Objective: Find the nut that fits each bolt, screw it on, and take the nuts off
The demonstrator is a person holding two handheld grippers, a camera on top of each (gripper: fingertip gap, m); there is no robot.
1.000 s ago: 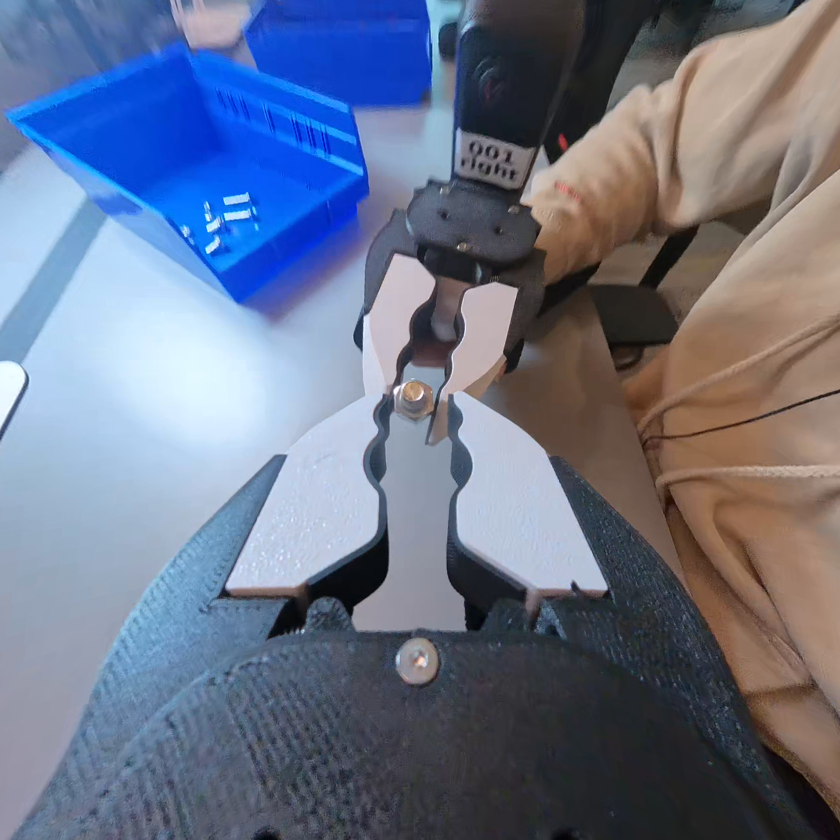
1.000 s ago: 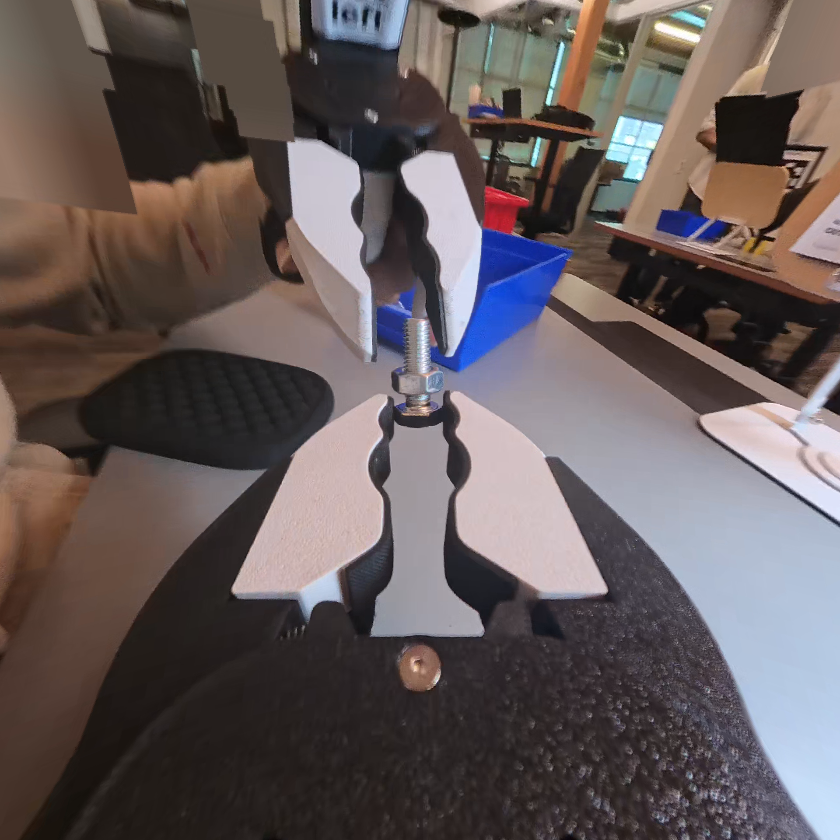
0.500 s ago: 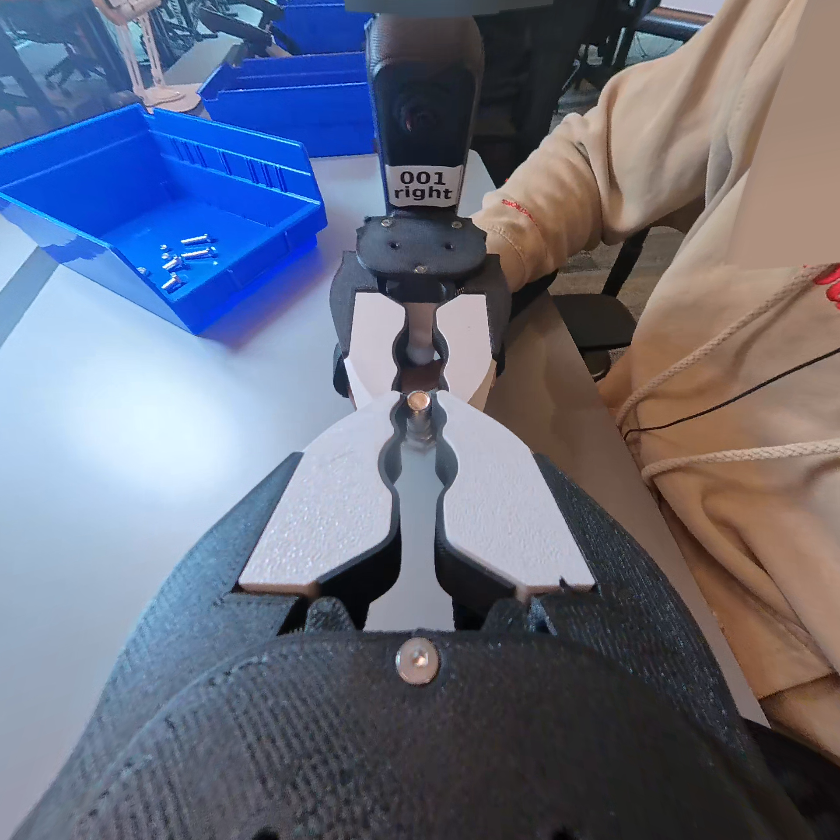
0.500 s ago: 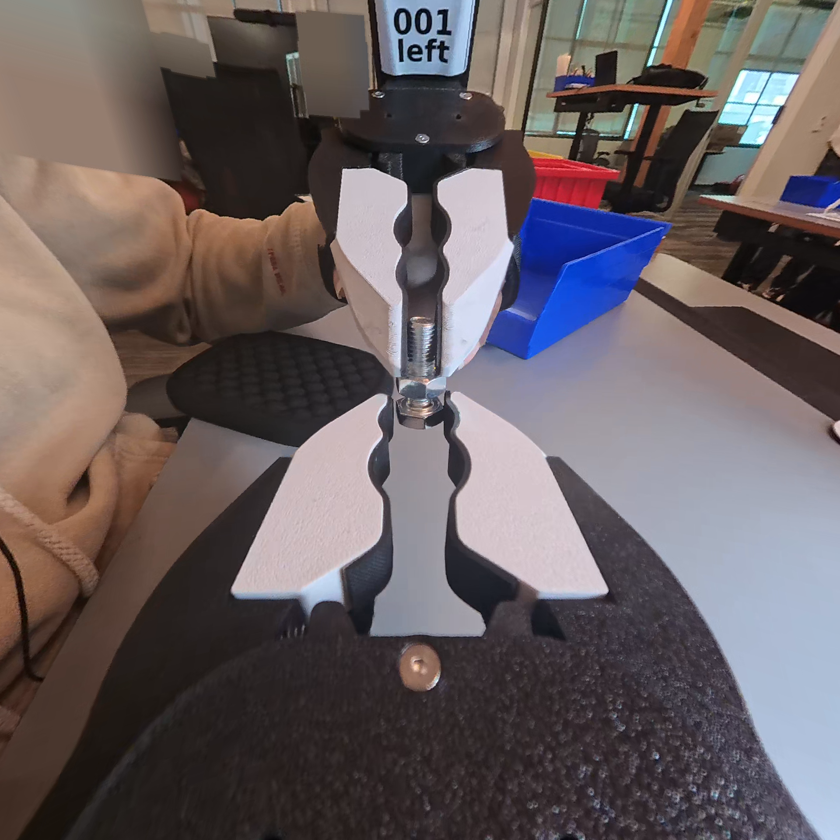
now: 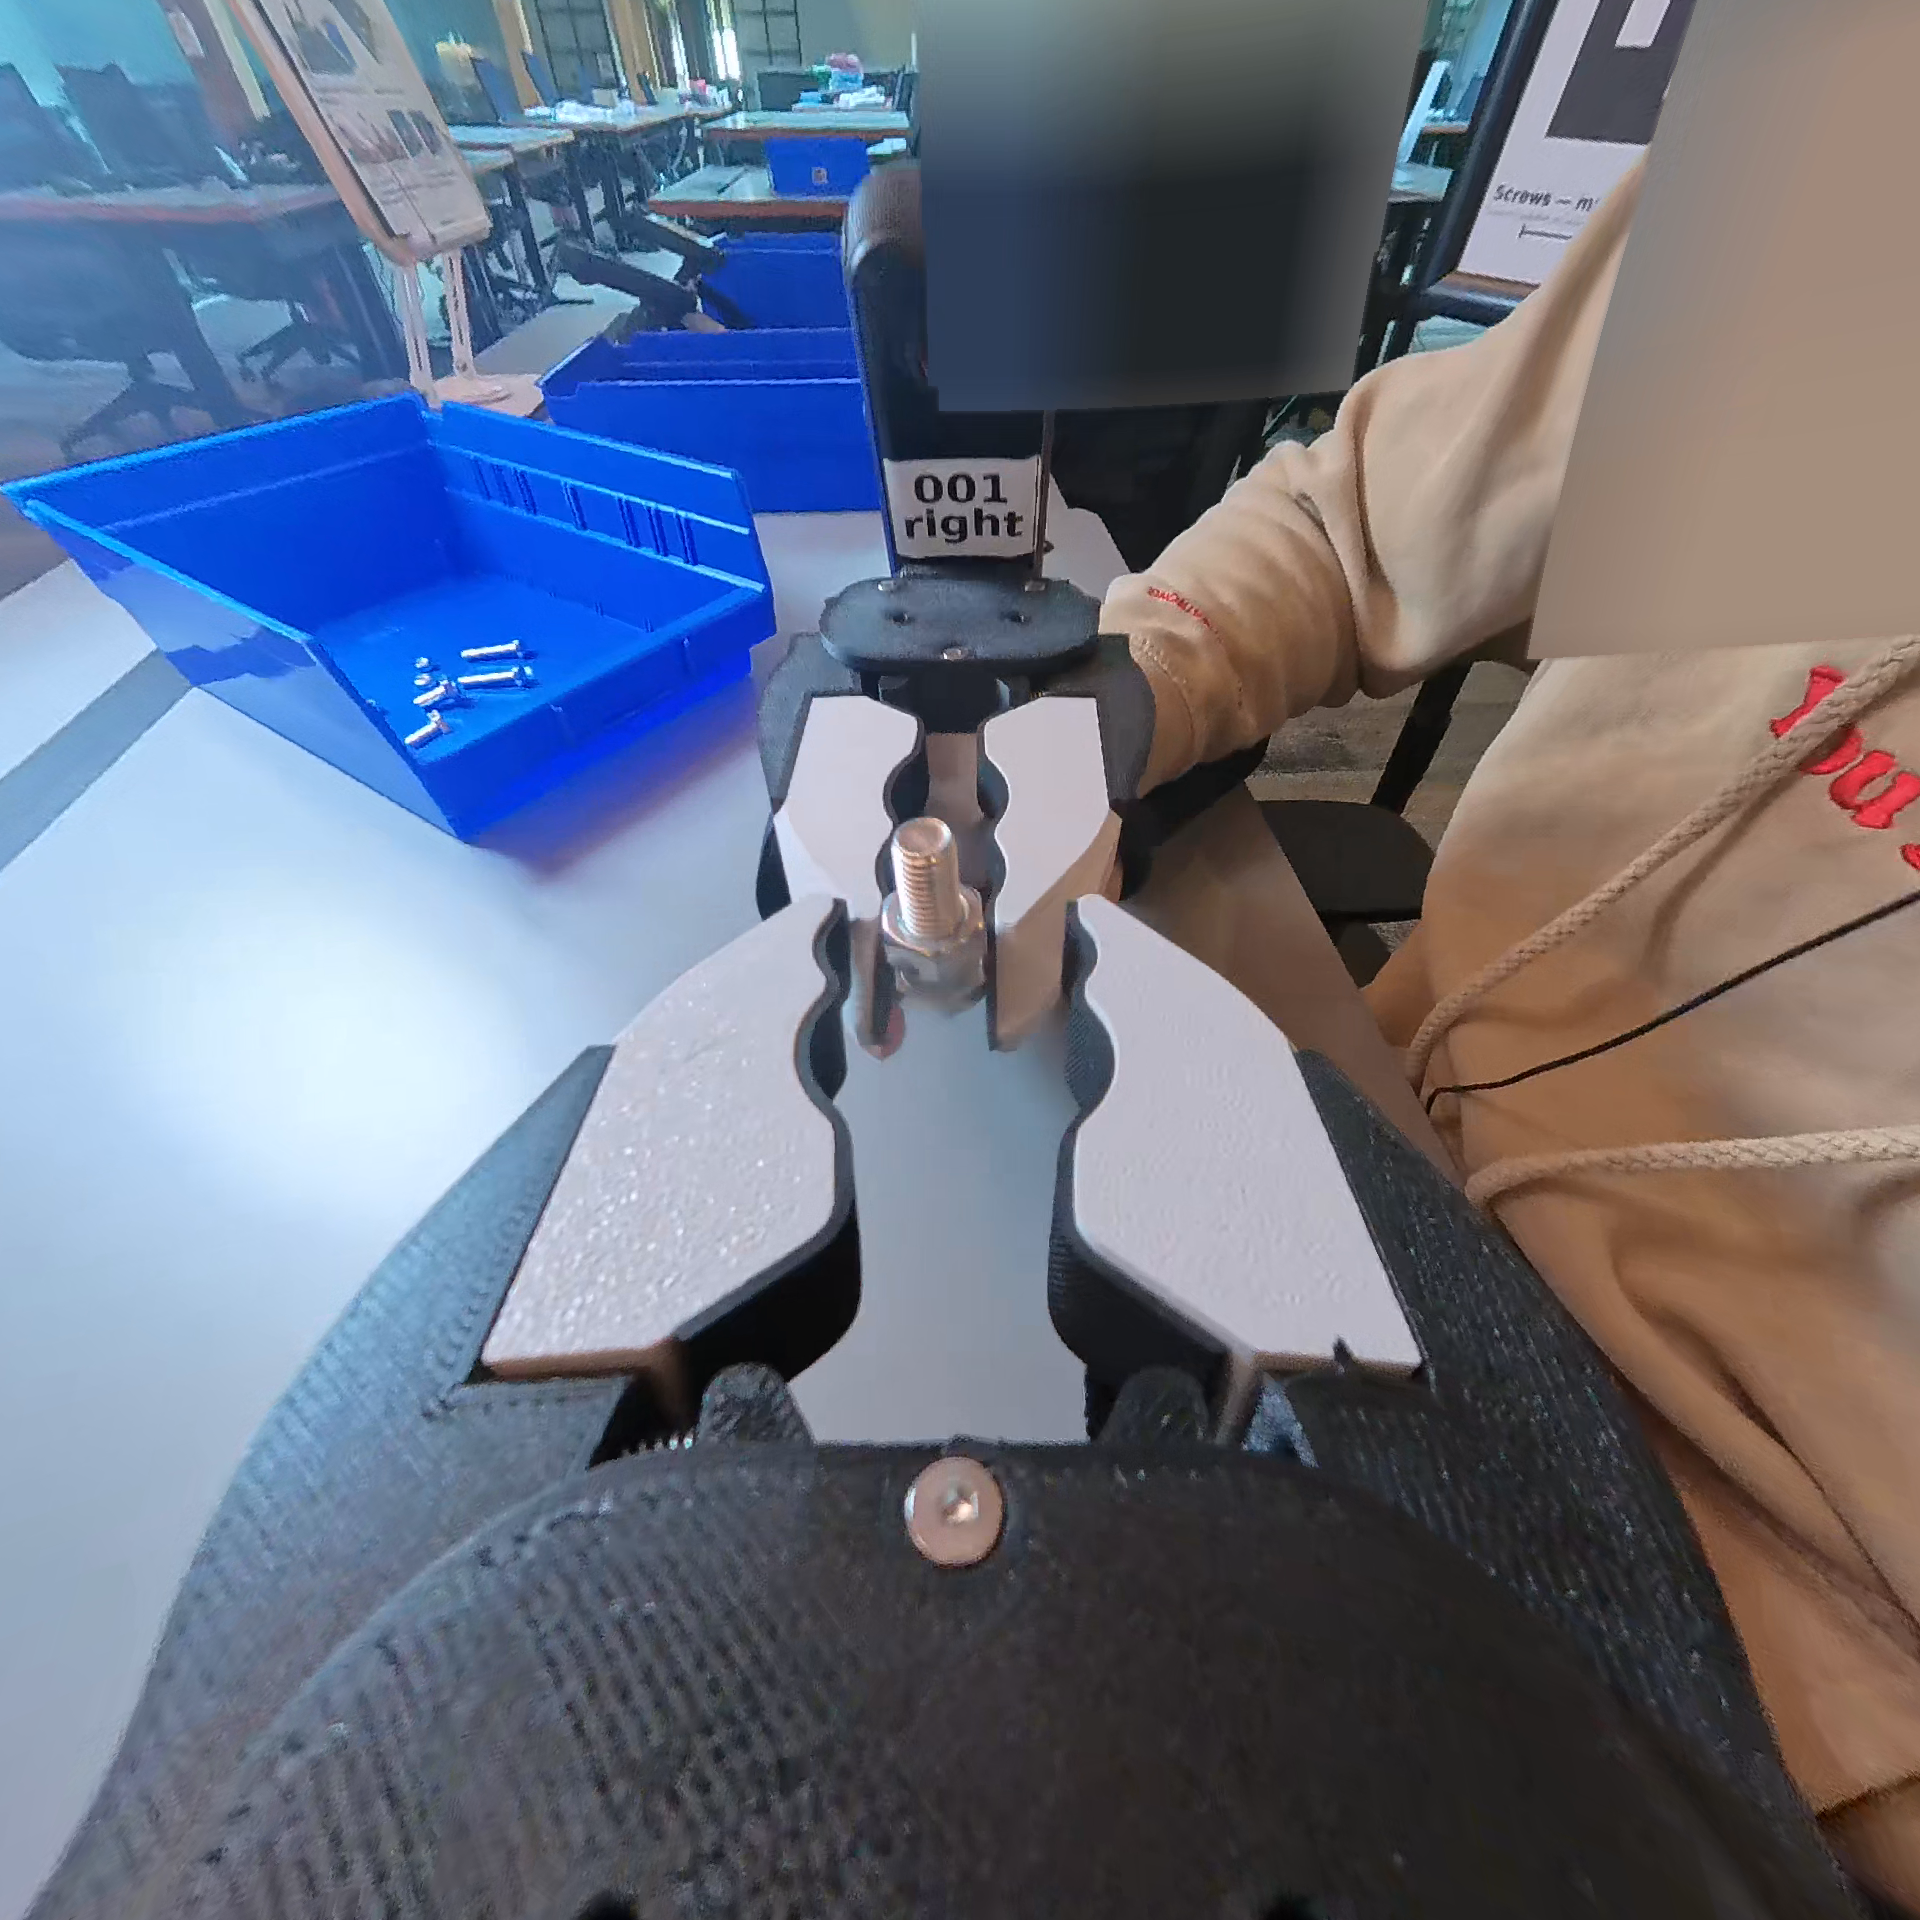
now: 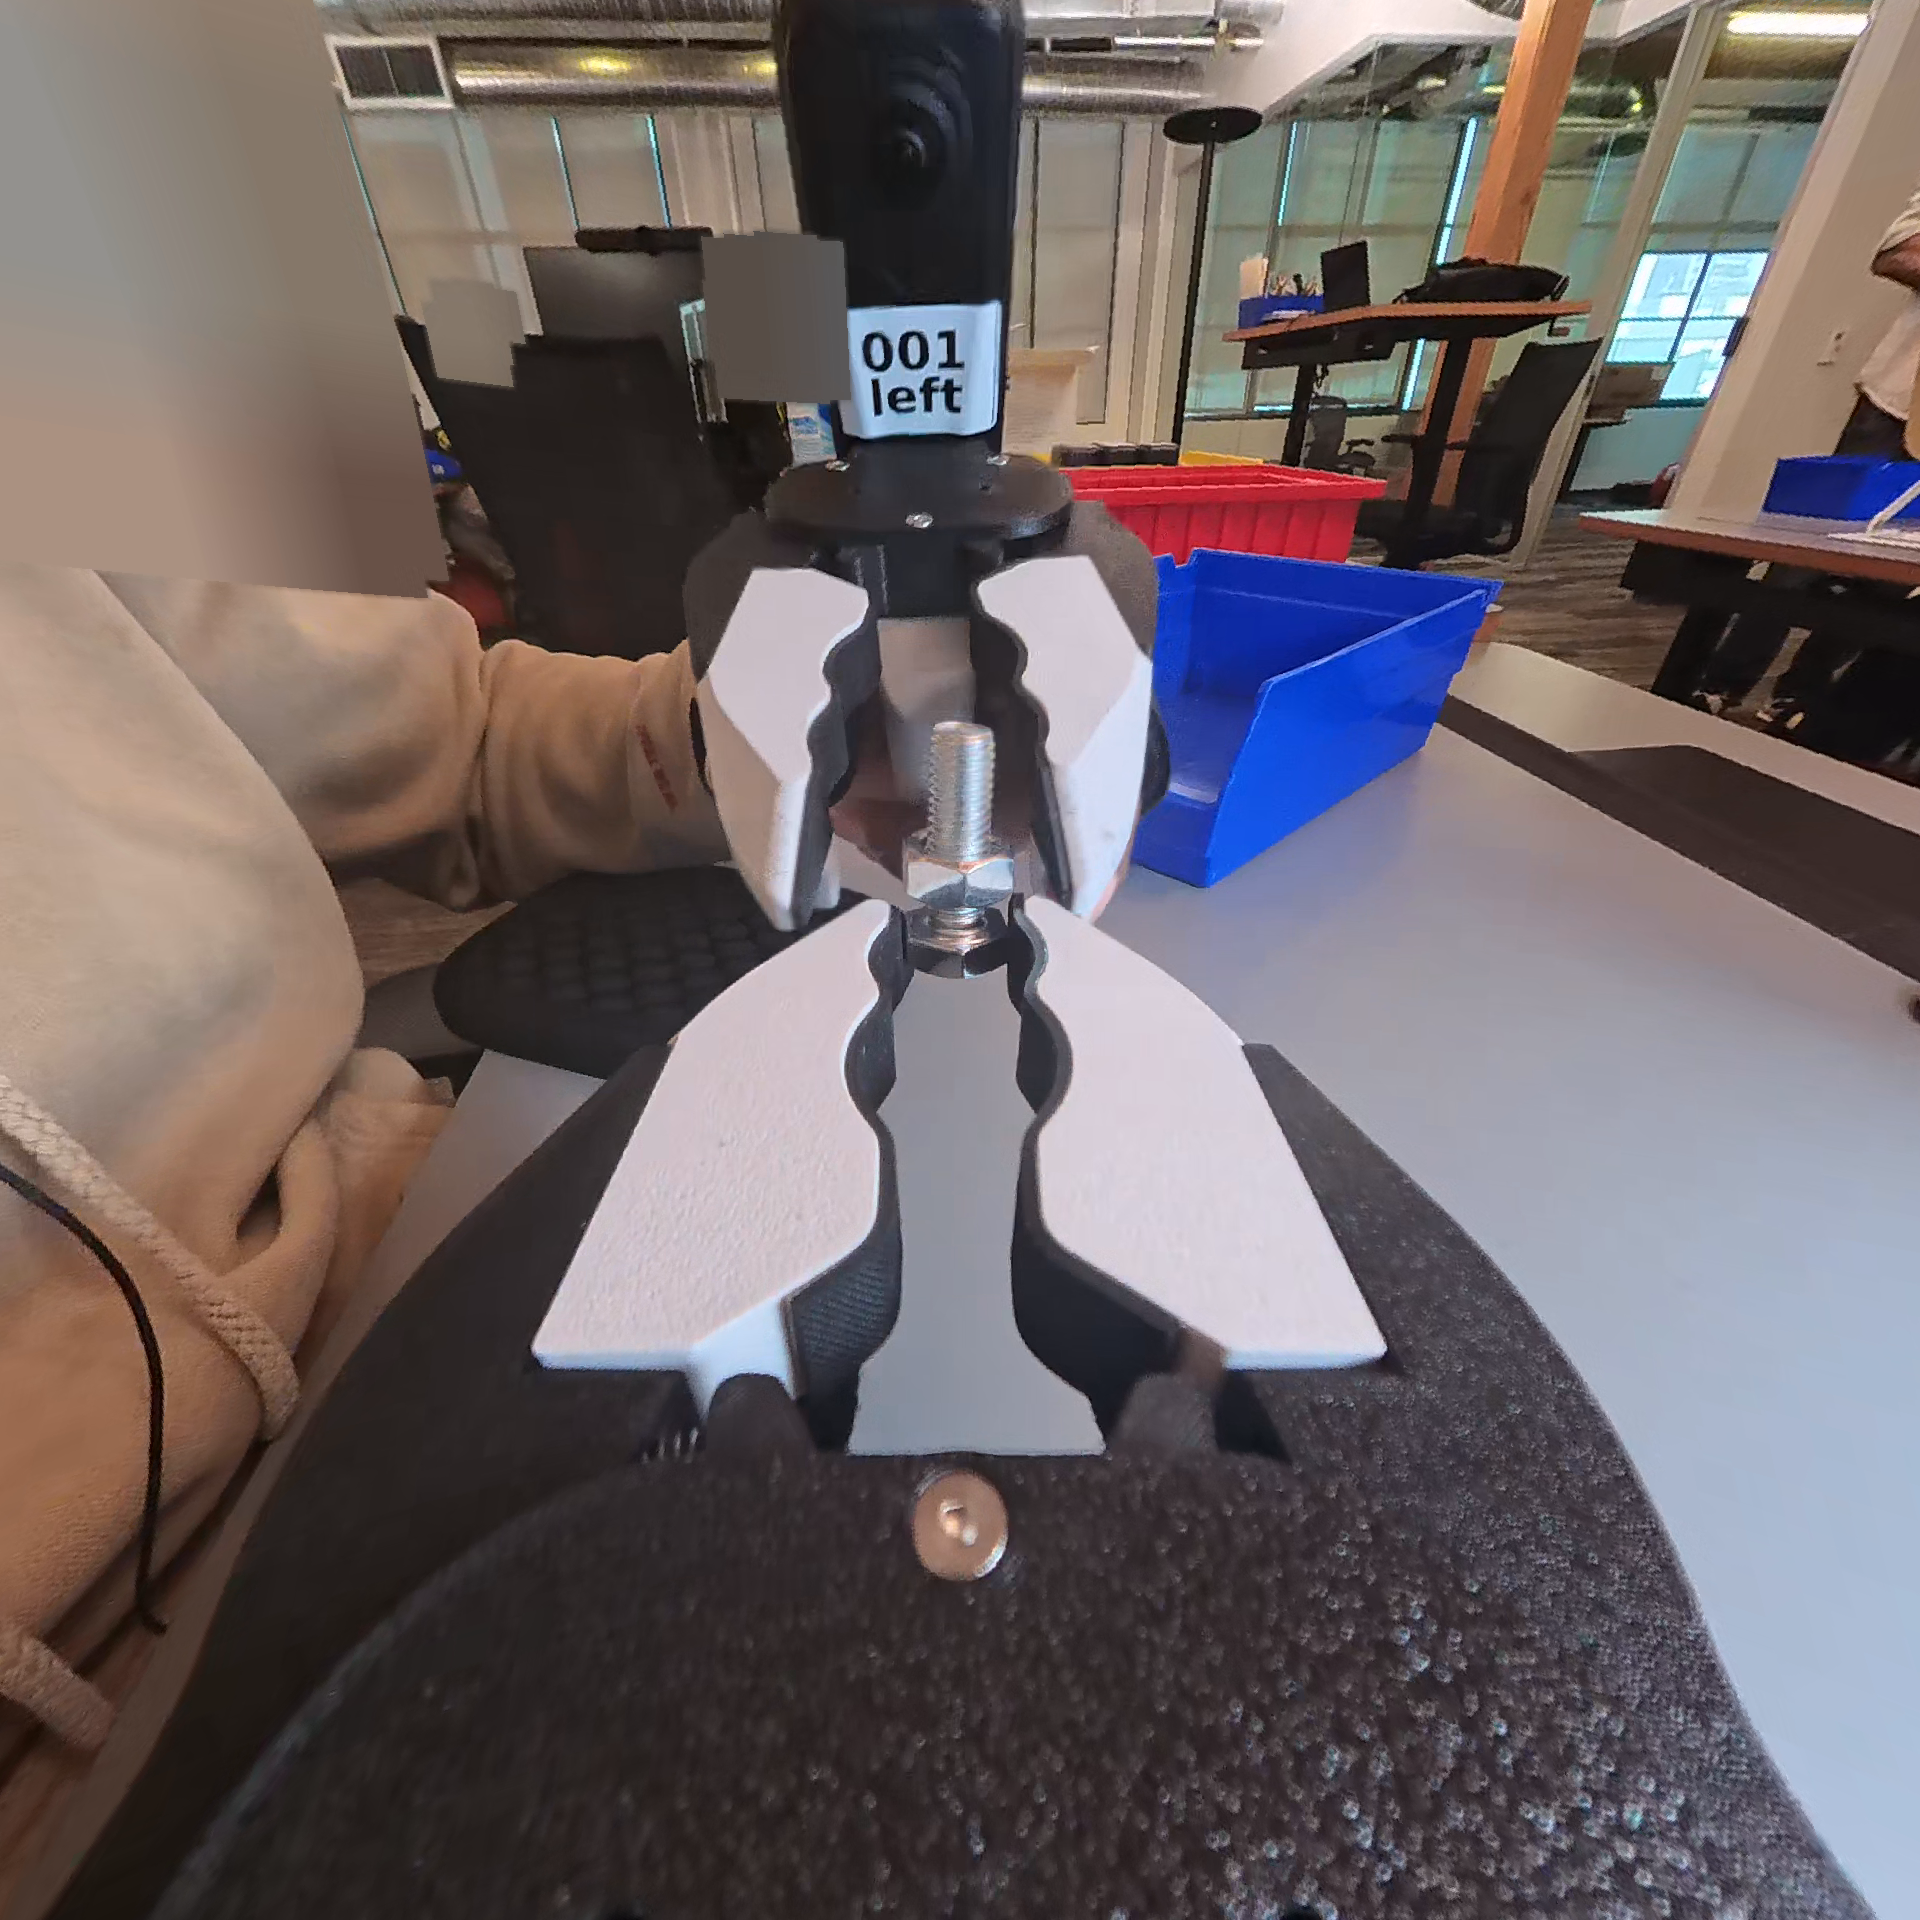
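Observation:
A silver bolt (image 6: 961,779) stands upright with a hex nut (image 6: 957,878) threaded low on it, just above the head. My right gripper (image 6: 953,935) is shut on the bolt's head. My left gripper (image 5: 956,925) is open, with a finger on each side of the nut and not touching it. In the left wrist view the bolt (image 5: 923,868) and nut (image 5: 932,940) sit between my white fingertips (image 5: 769,997), with the right gripper (image 5: 940,1013) facing me. In the right wrist view the left gripper (image 6: 940,904) hangs over the bolt.
A blue bin (image 5: 260,582) at the left holds several small bolts (image 5: 468,681). A second blue bin (image 5: 727,405) stands behind it. The right wrist view shows a blue bin (image 6: 1320,707), a red bin (image 6: 1226,509) and a black armrest pad (image 6: 623,966). A person's beige sleeve (image 5: 1351,582) is on the right.
My left gripper was shut around the bolt's thread above the nut and has opened. The right gripper still holds the bolt's head.

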